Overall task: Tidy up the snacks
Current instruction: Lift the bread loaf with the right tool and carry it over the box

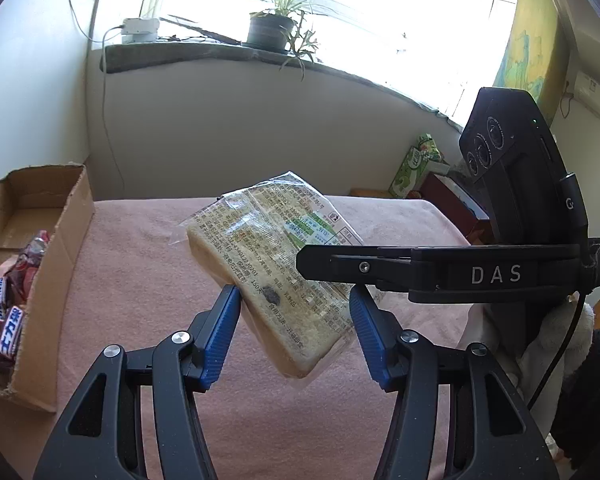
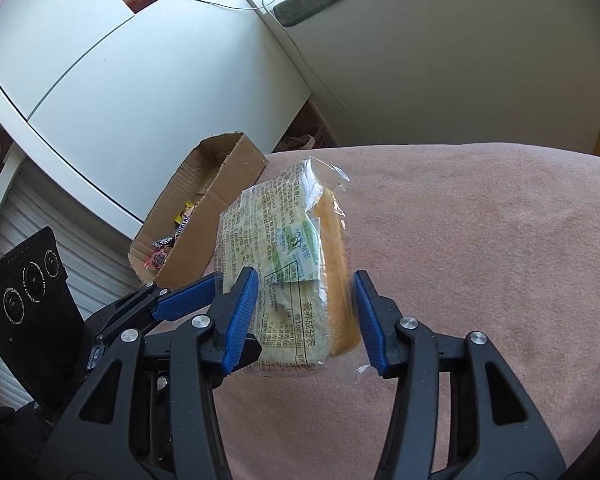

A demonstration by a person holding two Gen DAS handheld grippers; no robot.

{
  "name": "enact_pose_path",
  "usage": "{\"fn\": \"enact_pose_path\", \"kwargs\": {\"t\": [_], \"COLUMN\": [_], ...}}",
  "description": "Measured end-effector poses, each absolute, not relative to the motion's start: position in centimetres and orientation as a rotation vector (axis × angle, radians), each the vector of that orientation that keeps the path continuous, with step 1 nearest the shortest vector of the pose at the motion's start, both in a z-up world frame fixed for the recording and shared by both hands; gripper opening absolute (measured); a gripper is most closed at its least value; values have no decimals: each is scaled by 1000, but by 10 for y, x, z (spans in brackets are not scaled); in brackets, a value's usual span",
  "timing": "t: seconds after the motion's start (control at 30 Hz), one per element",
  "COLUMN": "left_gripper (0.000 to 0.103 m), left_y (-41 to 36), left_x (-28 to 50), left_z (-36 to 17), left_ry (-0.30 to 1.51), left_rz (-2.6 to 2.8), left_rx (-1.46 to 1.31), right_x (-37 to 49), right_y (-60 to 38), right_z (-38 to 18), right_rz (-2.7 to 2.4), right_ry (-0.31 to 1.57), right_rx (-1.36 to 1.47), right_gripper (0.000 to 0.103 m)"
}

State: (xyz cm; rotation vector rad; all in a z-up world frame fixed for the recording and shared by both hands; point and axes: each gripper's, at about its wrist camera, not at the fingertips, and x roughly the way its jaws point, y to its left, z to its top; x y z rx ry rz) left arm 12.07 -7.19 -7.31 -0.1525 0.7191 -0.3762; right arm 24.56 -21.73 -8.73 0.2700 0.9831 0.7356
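Observation:
A clear-wrapped pack of sliced bread [image 1: 268,264] [image 2: 296,264] hangs tilted above the pink blanket [image 1: 140,264] [image 2: 480,240]. My left gripper [image 1: 294,308] is shut on its lower end, with a blue pad on each side. My right gripper [image 2: 304,296] is shut on the same pack, its pads pressing the printed face and the crust side. In the left wrist view the right gripper's black finger [image 1: 340,260] crosses in front of the pack. A left blue finger [image 2: 184,300] reaches the pack's edge in the right wrist view. A cardboard box [image 1: 60,240] [image 2: 228,176] with candy bars [image 1: 4,312] sits at the left.
The box stands at the blanket's left edge, beside a white cabinet [image 2: 140,80]. A potted plant [image 1: 268,30] is on the windowsill behind. A green tissue box [image 1: 416,164] sits beyond the blanket's far right corner.

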Motion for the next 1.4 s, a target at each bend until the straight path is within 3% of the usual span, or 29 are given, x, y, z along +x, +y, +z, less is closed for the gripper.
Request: {"fn": "enact_pose_path", "kwargs": {"t": [0.73, 1.4], "left_gripper": [56, 56], "left_y": [47, 129], "left_x": [91, 92], "left_z": [-54, -76], "left_ry": [628, 656], "left_rz": [-192, -42], "left_rx": [-207, -229], "right_x": [237, 255], "right_y": [-55, 66], "right_z": [-47, -70], "right_rz": [898, 1000], "right_ry": [940, 987], "right_rx": [161, 77], "right_gripper": [51, 51]}}
